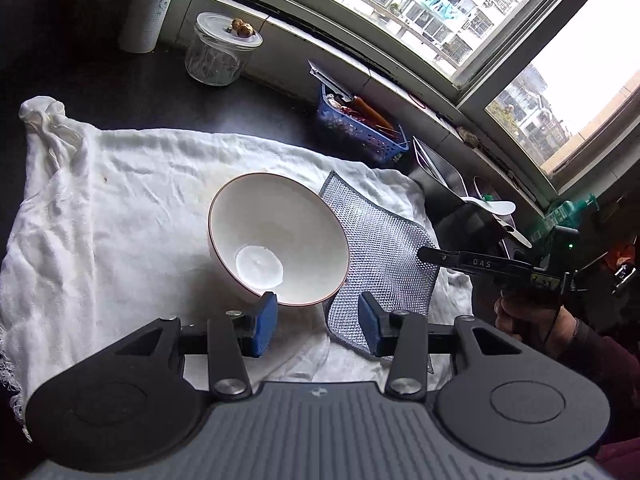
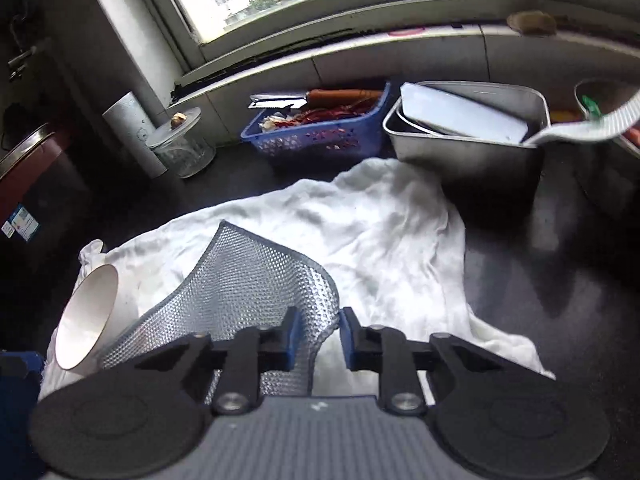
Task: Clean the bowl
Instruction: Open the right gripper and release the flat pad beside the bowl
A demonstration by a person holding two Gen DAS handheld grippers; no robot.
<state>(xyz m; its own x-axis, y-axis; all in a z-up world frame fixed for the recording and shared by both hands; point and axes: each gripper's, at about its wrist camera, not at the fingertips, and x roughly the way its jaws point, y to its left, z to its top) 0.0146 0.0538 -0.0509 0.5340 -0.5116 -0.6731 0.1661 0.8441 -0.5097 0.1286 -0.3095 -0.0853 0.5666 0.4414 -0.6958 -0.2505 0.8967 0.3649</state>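
Observation:
A white bowl lies tipped on its side on a white cloth, its opening towards my left gripper. That gripper is open; its left pad overlaps the bowl's lower rim and nothing is clamped. A silver mesh scouring cloth lies right of the bowl, partly under it. In the right wrist view the mesh cloth arches up, and its near edge sits between the pads of my right gripper. The pads stand narrowly apart, with white cloth showing in the gap. The bowl is at the far left.
A lidded glass jar and a blue basket of utensils stand by the window sill. A steel tray holding a white dish sits behind the cloth on the right. A hand holds the right gripper's handle. The counter is dark.

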